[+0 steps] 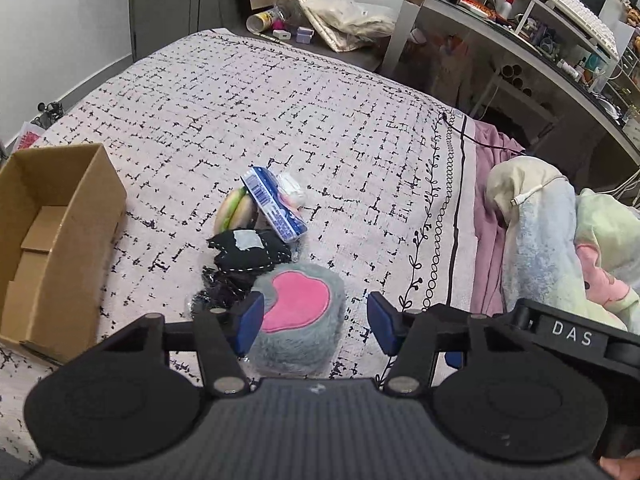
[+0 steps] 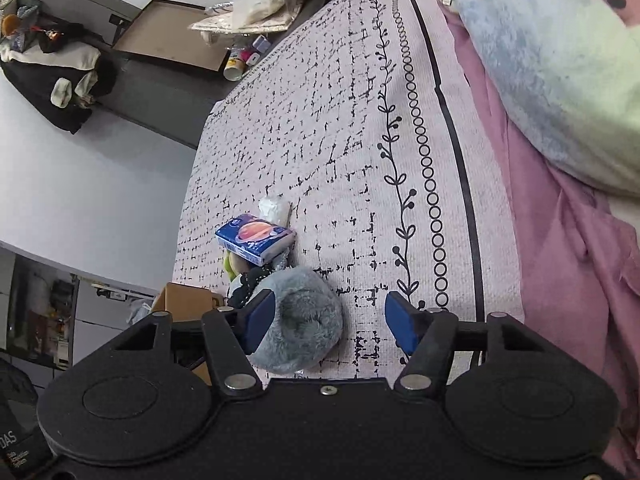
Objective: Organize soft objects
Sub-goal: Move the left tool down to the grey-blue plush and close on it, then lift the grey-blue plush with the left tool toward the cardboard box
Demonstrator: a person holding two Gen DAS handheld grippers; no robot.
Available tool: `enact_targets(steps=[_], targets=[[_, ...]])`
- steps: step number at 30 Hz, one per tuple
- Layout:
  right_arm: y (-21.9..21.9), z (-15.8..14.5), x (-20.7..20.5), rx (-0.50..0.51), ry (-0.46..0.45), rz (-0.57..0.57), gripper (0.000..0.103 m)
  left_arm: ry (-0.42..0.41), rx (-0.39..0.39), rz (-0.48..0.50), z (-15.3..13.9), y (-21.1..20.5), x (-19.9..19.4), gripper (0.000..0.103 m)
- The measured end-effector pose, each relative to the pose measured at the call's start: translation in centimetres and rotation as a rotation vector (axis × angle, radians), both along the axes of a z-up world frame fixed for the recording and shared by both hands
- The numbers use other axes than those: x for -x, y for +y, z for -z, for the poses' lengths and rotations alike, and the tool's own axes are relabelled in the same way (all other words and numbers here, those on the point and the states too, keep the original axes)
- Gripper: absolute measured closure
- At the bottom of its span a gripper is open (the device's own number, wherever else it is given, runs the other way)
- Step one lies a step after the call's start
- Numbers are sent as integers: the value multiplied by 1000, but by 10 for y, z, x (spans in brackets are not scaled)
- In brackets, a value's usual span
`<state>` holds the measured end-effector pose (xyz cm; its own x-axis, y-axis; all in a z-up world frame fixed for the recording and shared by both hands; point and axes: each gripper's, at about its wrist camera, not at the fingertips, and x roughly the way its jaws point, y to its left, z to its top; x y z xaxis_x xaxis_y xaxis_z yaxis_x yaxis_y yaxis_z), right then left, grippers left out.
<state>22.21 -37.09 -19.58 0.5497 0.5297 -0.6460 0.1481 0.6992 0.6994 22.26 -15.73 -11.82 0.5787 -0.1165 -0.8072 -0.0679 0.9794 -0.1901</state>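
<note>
Both grippers, left [image 1: 316, 320] and right [image 2: 330, 322], straddle the grey plush heart cushion [image 1: 298, 320] on the bed [image 1: 280, 100]; fingers apart, not clamped.

A white keyboard [image 1: 572, 4] on the cluttered desk [image 1: 520, 64]; a charging cable [image 1: 536, 192] across the bedding

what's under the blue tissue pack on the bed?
The blue tissue pack leans on a burger-shaped plush, with a white wrapped item behind it. A black stitched pouch lies in front. Whatever sits beneath the pack's middle is covered.
</note>
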Motion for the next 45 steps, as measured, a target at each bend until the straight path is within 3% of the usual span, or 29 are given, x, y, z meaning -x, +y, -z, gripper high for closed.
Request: enact_targets(steps=[4,13,16,21,28,45], targets=[[0,2,-3,5,9,0,43,26,8,10,10,-3,-5,47],[8,7,-8,19,25,-18,43,66,-76,-1,42,7,-12,47],[12,7,-10,12,21,-28,43,68,-53,-27,46,21,-12,48],[21,4,-12,2,-6,-54,43,44,-3,-56,45,36,-10,68],[32,3,-16,21,-3,-60,43,28,48,-71,41,48,-7,77],[64,14,-30,79,38,-89,43,29,109,-73,45,65,-13,78]])
